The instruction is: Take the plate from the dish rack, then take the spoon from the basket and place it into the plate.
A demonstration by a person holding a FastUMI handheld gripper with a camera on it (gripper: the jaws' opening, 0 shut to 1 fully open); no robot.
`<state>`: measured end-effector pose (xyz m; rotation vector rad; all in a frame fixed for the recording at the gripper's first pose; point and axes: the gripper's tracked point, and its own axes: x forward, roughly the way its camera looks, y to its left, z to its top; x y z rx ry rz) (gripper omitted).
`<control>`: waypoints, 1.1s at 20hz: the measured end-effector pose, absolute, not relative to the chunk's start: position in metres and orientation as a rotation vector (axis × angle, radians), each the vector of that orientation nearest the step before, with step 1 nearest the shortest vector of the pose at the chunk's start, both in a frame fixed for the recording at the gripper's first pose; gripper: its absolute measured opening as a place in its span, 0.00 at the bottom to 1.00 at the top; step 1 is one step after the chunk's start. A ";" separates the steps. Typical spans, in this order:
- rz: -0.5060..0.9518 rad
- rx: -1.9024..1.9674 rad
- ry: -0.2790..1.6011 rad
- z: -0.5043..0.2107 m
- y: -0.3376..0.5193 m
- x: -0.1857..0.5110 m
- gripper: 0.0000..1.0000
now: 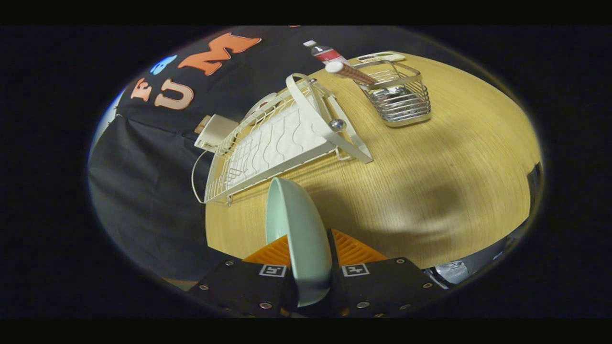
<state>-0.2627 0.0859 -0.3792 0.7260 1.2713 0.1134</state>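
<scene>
A pale green plate (299, 229) stands on edge between my fingers, and my gripper (310, 251) is shut on it, one finger on each face. It hangs above the wooden table (430, 181). Beyond the plate lies the white wire dish rack (282, 138), with nothing in its slots. Farther off, to the right of the rack, stands a metal wire basket (399, 95). A spoon with a brown handle and white end (349, 71) leans out of the basket toward the rack.
A bottle with a red label (325, 52) lies behind the basket near the table's far edge. A beige box (215, 131) with a white cable sits beside the rack's left end. The black cloth wall hangs left of the table.
</scene>
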 end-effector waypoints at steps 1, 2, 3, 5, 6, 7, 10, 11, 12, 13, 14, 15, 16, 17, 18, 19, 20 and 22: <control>0.114 0.750 1.278 -0.381 0.089 -0.261 0.28; 0.113 0.764 1.274 -0.383 0.092 -0.257 0.28; 0.114 0.765 1.263 -0.384 0.093 -0.252 0.28; 0.127 0.759 1.262 -0.385 0.097 -0.249 0.29; 0.130 0.746 1.274 -0.387 0.097 -0.251 0.29; 0.134 0.740 1.287 -0.387 0.097 -0.252 0.30; 0.104 0.664 1.287 -0.392 0.084 -0.249 0.37; 0.097 0.641 1.270 -0.390 0.078 -0.246 0.47; 0.090 0.617 1.255 -0.388 0.072 -0.243 0.52; 0.076 0.593 1.240 -0.386 0.065 -0.239 0.59; 0.063 0.570 1.233 -0.385 0.057 -0.236 0.63; 0.048 0.553 1.214 -0.383 0.049 -0.231 0.70; 0.033 0.530 1.193 -0.380 0.042 -0.226 0.75; 0.012 0.501 1.174 -0.378 0.033 -0.221 0.78; -0.006 0.464 1.149 -0.376 0.025 -0.215 0.81; -0.028 0.422 1.116 -0.372 0.016 -0.208 0.83; -0.048 0.384 1.082 -0.367 0.008 -0.201 0.85; -0.079 0.325 1.009 -0.355 -0.004 -0.187 0.85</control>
